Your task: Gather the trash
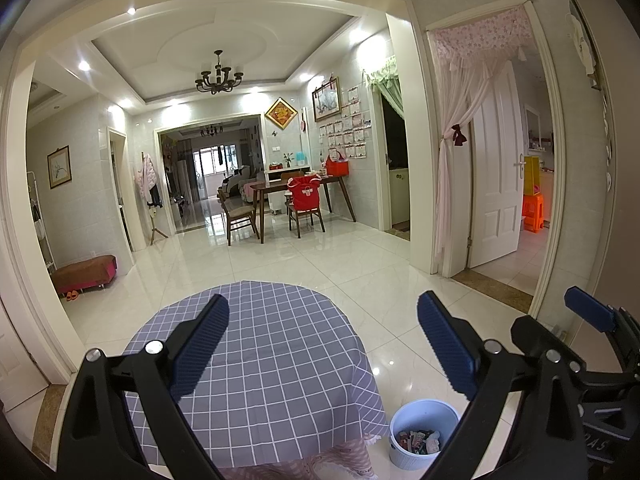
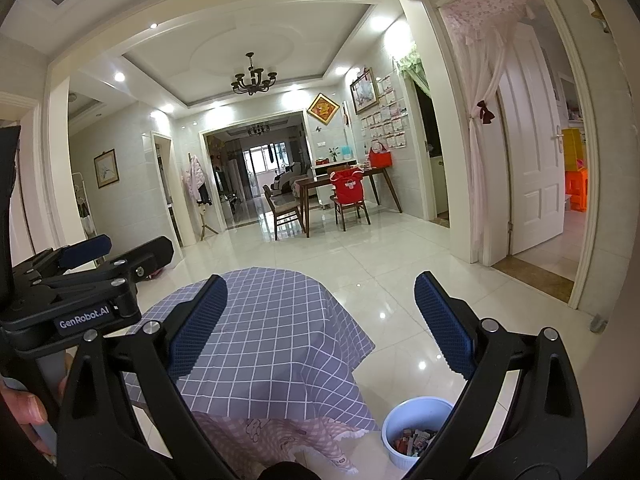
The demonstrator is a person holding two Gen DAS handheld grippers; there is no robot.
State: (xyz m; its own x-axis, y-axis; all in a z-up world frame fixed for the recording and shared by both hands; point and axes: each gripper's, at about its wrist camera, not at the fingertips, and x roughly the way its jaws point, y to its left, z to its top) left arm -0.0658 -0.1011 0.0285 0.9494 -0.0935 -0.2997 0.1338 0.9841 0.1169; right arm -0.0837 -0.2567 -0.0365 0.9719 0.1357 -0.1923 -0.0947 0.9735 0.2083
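A small round table with a grey checked cloth (image 1: 260, 360) stands right in front of me; it also shows in the right wrist view (image 2: 272, 340). No trash shows on its top. A light blue bin (image 1: 424, 432) with several wrappers inside stands on the floor at the table's right; it also shows in the right wrist view (image 2: 416, 428). My left gripper (image 1: 324, 344) is open and empty above the table. My right gripper (image 2: 320, 324) is open and empty, held beside the left one. The right gripper shows at the right edge of the left wrist view (image 1: 592, 320).
Glossy white tiled floor (image 1: 360, 264) stretches ahead. A dining table with chairs (image 1: 296, 200) stands far back. An open white door (image 1: 500, 168) with a pink curtain is at the right. A low brown bench (image 1: 84, 274) sits at the left wall.
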